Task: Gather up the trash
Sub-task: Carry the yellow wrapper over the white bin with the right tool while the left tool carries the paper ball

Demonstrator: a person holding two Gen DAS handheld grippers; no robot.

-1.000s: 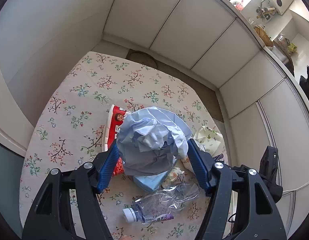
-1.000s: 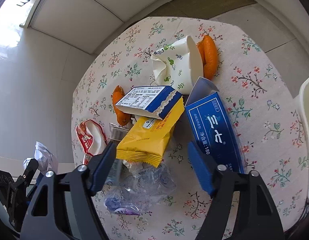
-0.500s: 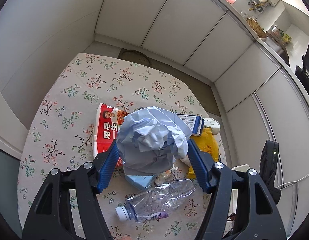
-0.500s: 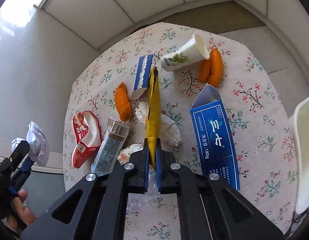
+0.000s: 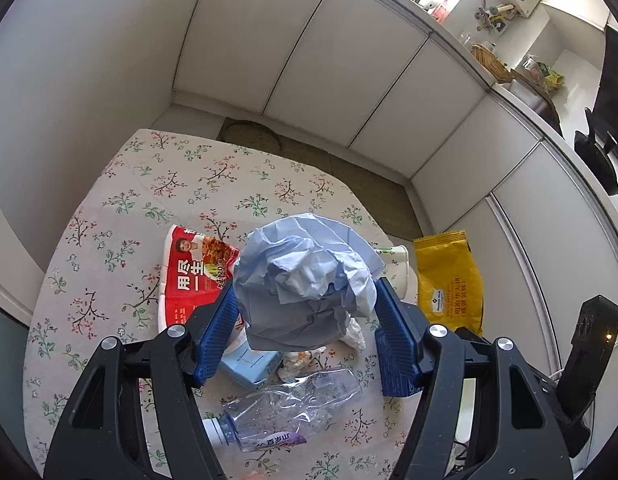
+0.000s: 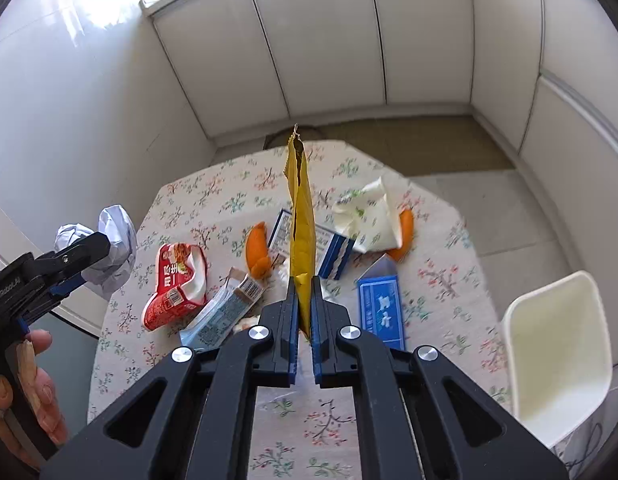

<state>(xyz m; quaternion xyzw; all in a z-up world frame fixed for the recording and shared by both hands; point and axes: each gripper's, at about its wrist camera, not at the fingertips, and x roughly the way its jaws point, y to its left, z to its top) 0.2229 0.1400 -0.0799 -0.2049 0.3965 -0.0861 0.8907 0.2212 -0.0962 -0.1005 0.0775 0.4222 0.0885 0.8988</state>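
My left gripper [image 5: 305, 320] is shut on a crumpled pale-blue bag [image 5: 305, 280], held above the floral table [image 5: 109, 240]. From the right wrist view the same bag [image 6: 113, 240] shows at the left, in that gripper [image 6: 69, 276]. My right gripper [image 6: 304, 292] is shut on a yellow snack packet [image 6: 299, 220], lifted edge-on over the table; the left wrist view shows the packet [image 5: 449, 276] at the right. On the table lie a red wrapper [image 5: 189, 276], a crushed clear bottle [image 5: 285, 408], orange peels [image 6: 257, 252], a crushed paper cup [image 6: 369, 220] and blue cartons [image 6: 381, 304].
White cabinet doors [image 6: 329, 40] ring the table. A white chair [image 6: 557, 352] stands at the right of the table. A hand [image 6: 25, 380] holds the left gripper's handle at the lower left. A silver-blue wrapper [image 6: 225, 308] lies beside the red one.
My right gripper closed on the yellow packet and lifted it off the pile, turning it edge-on. The blue-white carton and paper cup beneath shifted. My left gripper drifted slightly with the blue bag.
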